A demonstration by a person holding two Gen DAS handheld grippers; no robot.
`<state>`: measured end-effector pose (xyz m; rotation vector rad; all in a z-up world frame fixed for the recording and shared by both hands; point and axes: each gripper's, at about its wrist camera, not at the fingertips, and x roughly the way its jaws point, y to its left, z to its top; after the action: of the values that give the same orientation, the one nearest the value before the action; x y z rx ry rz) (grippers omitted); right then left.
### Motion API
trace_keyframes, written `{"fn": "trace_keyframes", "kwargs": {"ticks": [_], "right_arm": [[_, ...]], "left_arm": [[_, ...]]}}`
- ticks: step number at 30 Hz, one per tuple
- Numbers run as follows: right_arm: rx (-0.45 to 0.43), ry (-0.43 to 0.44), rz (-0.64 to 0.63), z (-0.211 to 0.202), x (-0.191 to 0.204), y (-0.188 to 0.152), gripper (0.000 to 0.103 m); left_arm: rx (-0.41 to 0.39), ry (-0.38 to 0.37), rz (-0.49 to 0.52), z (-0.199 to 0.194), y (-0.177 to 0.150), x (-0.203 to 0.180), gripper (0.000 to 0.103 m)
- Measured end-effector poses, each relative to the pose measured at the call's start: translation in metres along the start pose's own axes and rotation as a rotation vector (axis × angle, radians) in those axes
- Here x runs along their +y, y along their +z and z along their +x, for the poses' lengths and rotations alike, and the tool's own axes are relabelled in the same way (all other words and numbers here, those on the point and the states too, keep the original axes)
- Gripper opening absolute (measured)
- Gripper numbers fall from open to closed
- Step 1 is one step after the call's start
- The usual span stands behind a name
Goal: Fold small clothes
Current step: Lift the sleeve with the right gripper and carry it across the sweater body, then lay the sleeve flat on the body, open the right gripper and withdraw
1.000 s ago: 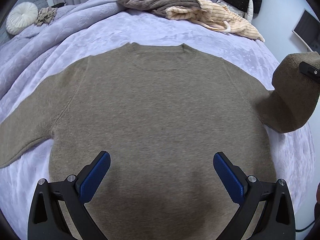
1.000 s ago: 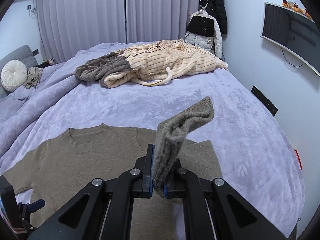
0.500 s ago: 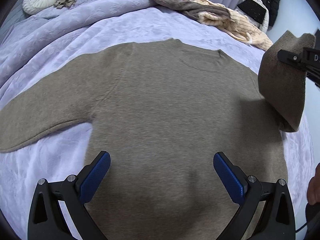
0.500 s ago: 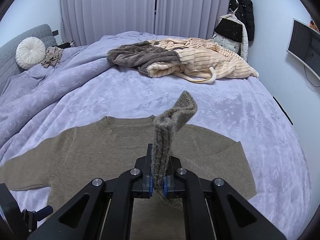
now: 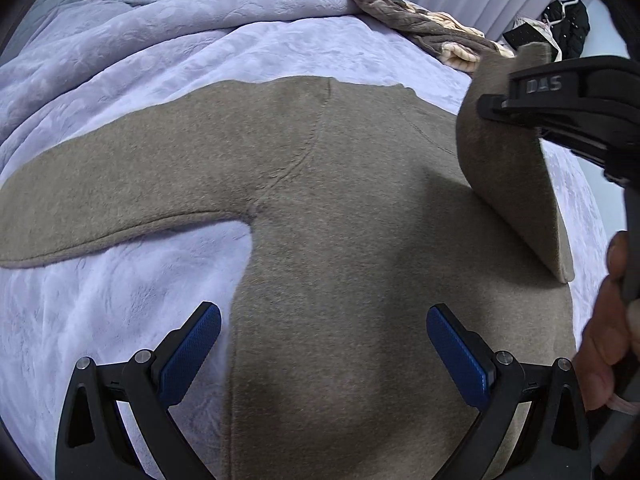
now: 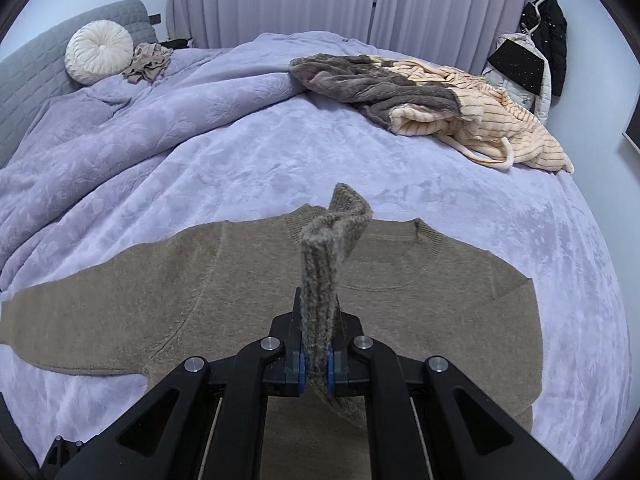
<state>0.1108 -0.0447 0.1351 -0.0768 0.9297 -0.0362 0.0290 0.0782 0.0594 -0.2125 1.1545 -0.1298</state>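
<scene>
Brown knitted sweater [image 6: 240,300] lies flat on the lilac bed [image 6: 240,152]; my right claw [image 6: 316,364] clenches its raised sleeve cuff [image 6: 332,240]; my left claw [image 5: 324,344] hovers released above.

Open lavender bedspread [image 6: 256,168] lies clear beyond the brown sweater [image 6: 160,300], offering free passage. A heap of striped and grey garments [image 6: 432,100] blocks the far right; a round white cushion [image 6: 99,51] and crumpled cloth [image 6: 147,62] crowd the far-left headboard corner.
</scene>
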Motion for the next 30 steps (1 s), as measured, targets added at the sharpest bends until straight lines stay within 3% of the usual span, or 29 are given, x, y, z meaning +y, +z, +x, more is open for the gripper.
{"fn": "trace_keyframes", "kwargs": {"ticks": [6,8,15,18,20,21,27,30], "right_arm": [[0.052,0.004,-0.053,0.024,0.025,-0.013,0.007],[0.063,0.011,-0.052,0.028,0.028,-0.018,0.007],[0.102,0.112,-0.05,0.028,0.03,-0.039,0.015],[0.105,0.139,-0.078,0.023,0.036,-0.046,0.026],[0.095,0.16,-0.097,0.015,0.039,-0.049,0.051],[0.075,0.168,-0.105,0.008,0.037,-0.05,0.054],[-0.002,0.17,-0.086,-0.026,0.003,-0.047,0.057],[-0.017,0.116,-0.059,-0.025,-0.025,-0.045,0.069]], "left_arm": [[-0.011,0.05,-0.013,-0.008,-0.014,0.01,0.103],[-0.012,0.035,-0.019,-0.011,-0.018,0.015,0.103],[-0.02,0.05,-0.025,-0.018,-0.03,0.025,0.103],[-0.004,0.048,-0.039,-0.017,-0.032,0.028,0.103],[-0.001,0.049,-0.044,-0.018,-0.035,0.028,0.103],[-0.002,0.052,-0.042,-0.018,-0.035,0.027,0.103],[-0.003,0.056,-0.025,-0.017,-0.035,0.013,0.103],[0.004,0.051,-0.014,-0.015,-0.032,0.004,0.103]]}}
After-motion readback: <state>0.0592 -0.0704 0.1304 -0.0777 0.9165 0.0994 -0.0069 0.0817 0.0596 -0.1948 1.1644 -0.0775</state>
